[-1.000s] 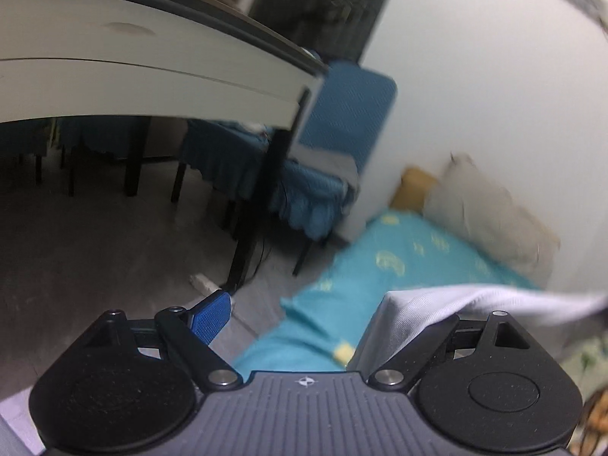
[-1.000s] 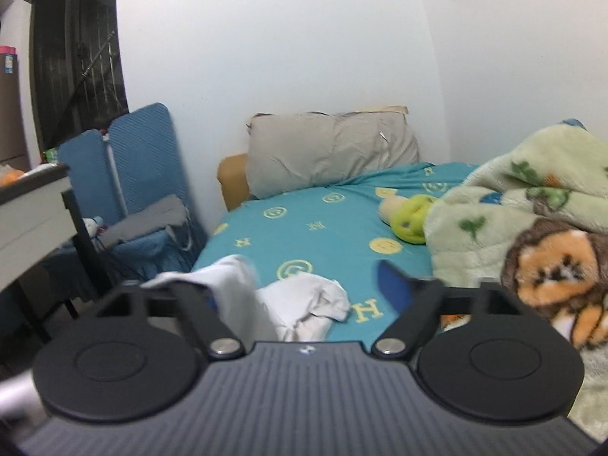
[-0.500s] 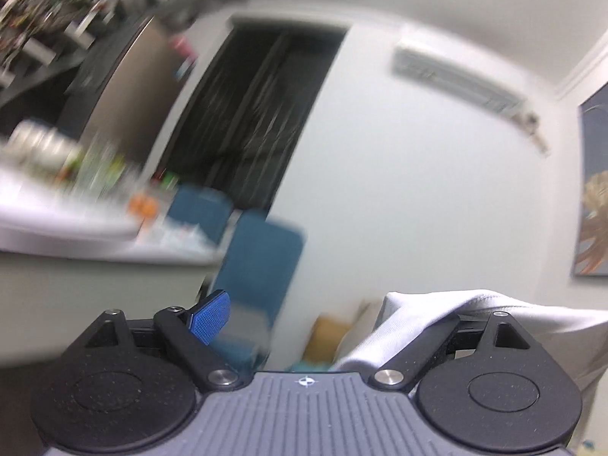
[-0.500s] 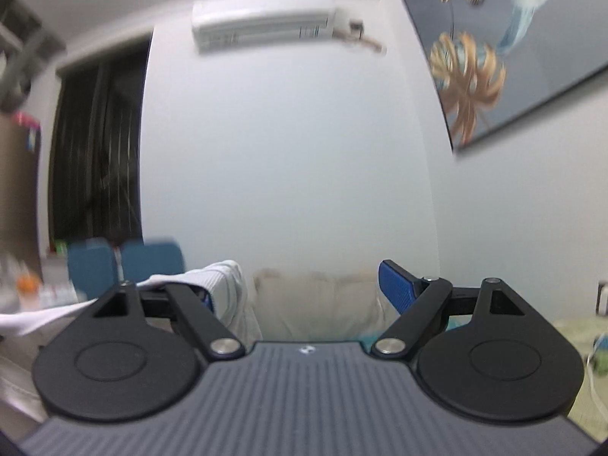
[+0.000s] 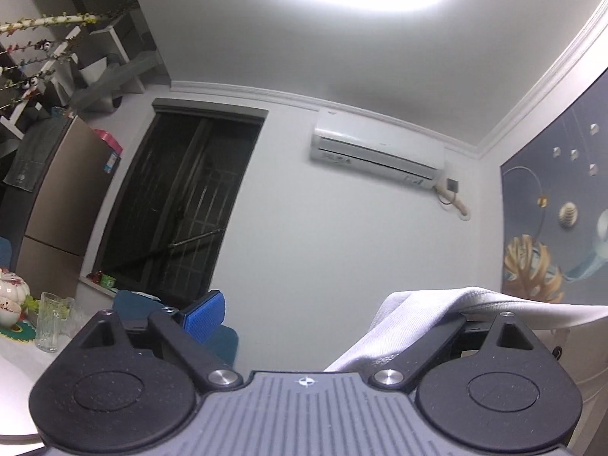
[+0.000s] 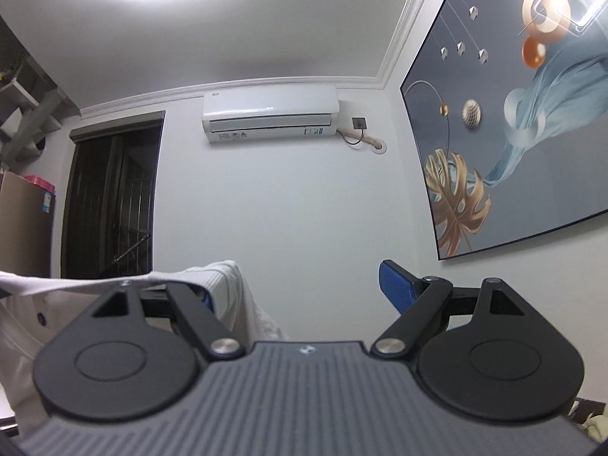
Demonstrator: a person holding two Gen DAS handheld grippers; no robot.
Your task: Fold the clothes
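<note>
A white garment hangs between my two grippers, lifted high and stretched. In the left wrist view it (image 5: 437,304) drapes over the right finger and runs off to the right. In the right wrist view it (image 6: 228,285) drapes over the left finger and runs off to the left. My left gripper (image 5: 304,315) has its jaws wide apart, with the blue pad (image 5: 203,317) bare. My right gripper (image 6: 300,288) also stands wide, its blue pad (image 6: 395,288) bare. The cloth is hooked on one finger of each, not pinched.
Both cameras point up at the back wall and ceiling. An air conditioner (image 6: 269,112) hangs on the wall, a dark window (image 5: 182,205) to its left, a large painting (image 6: 513,133) on the right wall. A table with glasses (image 5: 49,326) stands at the left.
Both grippers have swung upward from the bed, lifting the white garment with them. The view went from bed and floor to wall and ceiling. The jaws stayed wide apart.
</note>
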